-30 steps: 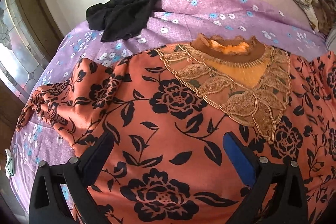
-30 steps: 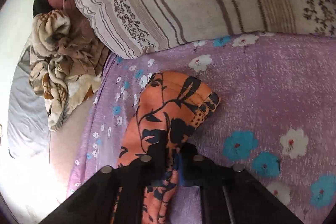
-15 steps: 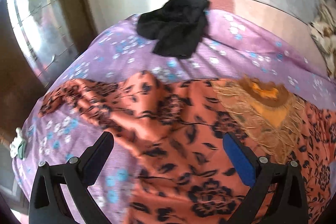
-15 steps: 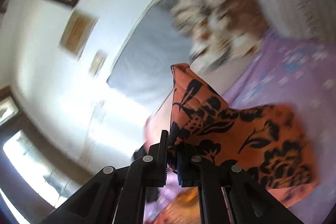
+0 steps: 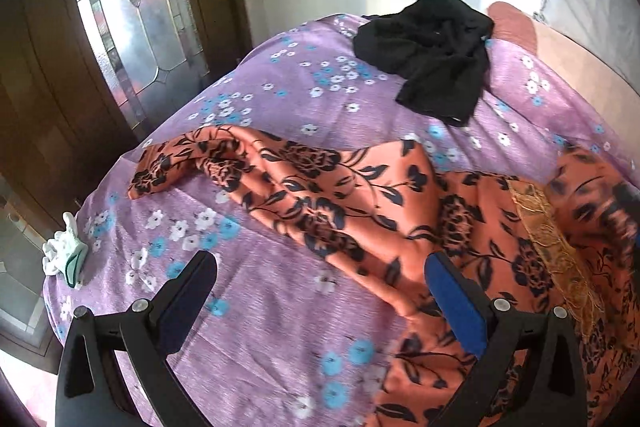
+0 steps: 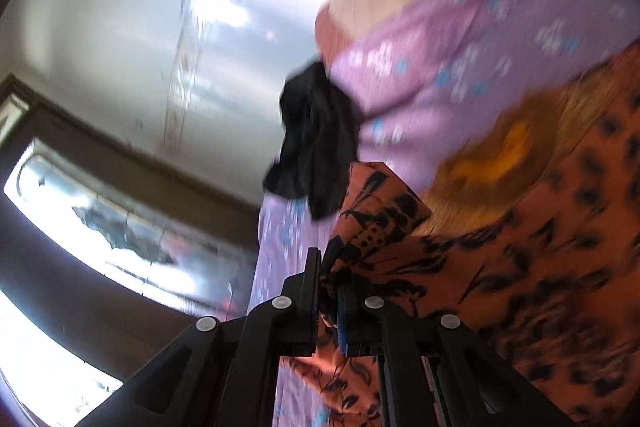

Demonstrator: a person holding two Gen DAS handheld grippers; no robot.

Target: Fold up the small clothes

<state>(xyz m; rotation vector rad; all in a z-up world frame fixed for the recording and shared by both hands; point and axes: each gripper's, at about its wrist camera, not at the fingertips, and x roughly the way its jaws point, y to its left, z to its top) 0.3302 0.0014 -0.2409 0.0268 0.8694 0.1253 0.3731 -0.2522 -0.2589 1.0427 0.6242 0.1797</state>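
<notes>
An orange garment with black flowers (image 5: 360,211) lies spread on the purple flowered bedsheet (image 5: 280,95), one sleeve stretched toward the left. Its gold lace collar (image 5: 548,239) shows at the right. My left gripper (image 5: 320,287) hovers open above the sleeve and sheet, nothing between its fingers. In the blurred right wrist view my right gripper (image 6: 330,279) is shut on a fold of the orange garment (image 6: 520,267), lifted over the garment's body near the gold collar (image 6: 500,155).
A crumpled black garment (image 5: 436,63) lies at the far side of the bed, also seen as the black garment (image 6: 316,143). A small white and green object (image 5: 64,255) sits at the bed's left edge. A glass-panelled door (image 5: 120,7) stands beyond.
My right gripper swung the held sleeve up off the sheet and across over the garment's body. My left gripper drifted left, from above the garment's chest to above its left sleeve.
</notes>
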